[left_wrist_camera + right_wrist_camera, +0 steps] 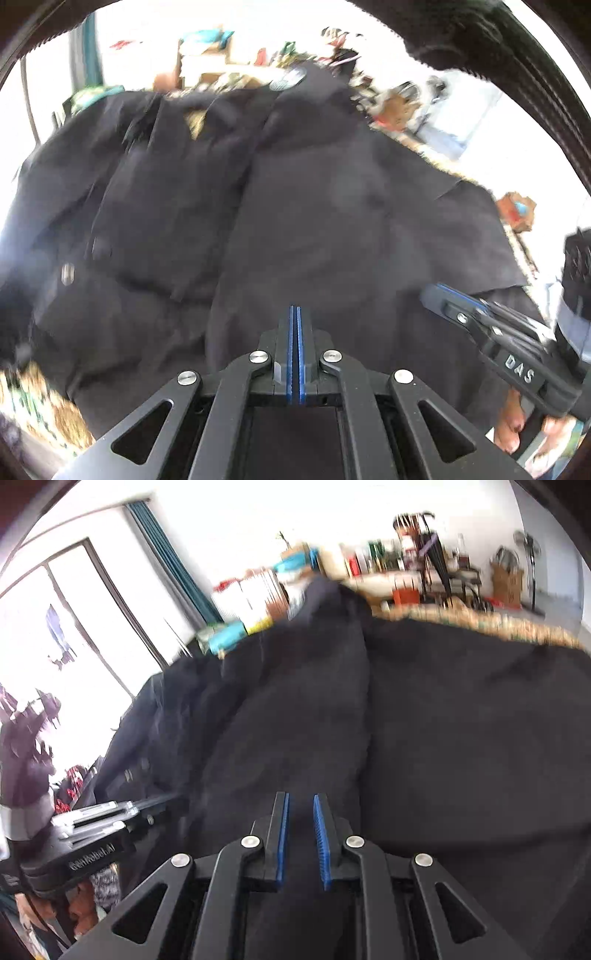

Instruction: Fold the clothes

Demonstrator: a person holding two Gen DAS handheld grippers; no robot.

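dark shirt is lying spread and rumpled across the patterned surface, looking soft and limp, best pinched at a hem edge; left gripper jaws pressed together, right gripper jaws slightly spread.

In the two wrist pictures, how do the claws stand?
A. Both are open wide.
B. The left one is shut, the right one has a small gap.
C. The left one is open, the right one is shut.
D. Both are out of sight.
B: the left claw has its blue pads pressed together over the dark shirt, while the right claw shows a narrow gap between its pads.
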